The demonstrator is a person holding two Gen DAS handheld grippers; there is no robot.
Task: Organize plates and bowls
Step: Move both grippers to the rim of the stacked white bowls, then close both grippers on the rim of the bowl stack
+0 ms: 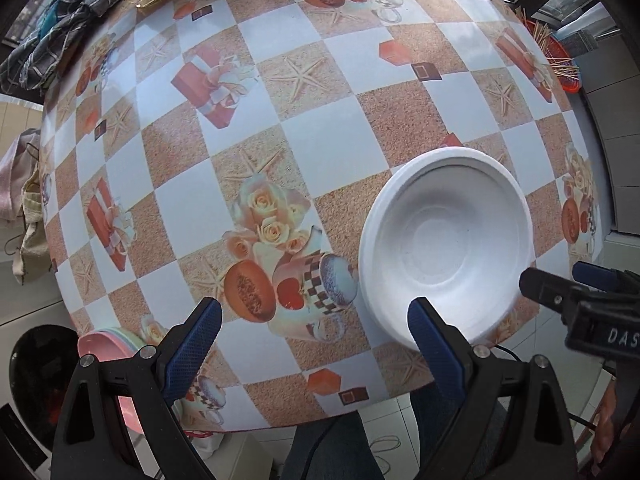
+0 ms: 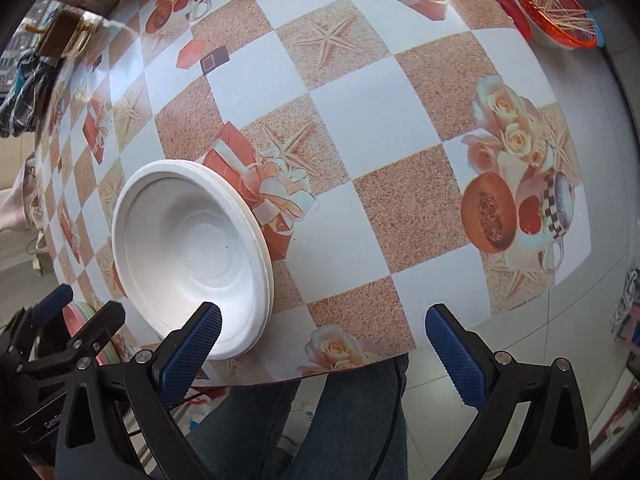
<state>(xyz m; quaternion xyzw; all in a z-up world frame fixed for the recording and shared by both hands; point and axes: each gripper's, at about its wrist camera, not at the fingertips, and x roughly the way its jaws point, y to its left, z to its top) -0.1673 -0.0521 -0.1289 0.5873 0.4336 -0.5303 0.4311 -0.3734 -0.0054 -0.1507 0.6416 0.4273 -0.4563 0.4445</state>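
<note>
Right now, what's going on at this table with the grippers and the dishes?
A person holds a two-finger gripper in each hand above a checkered table. The left hand-held gripper and the right hand-held gripper are both open and hold nothing. A stack of white bowls sits near the table's front edge, between the two grippers. Pink plates lie at the left edge. Nothing is grasped at this moment.
</note>
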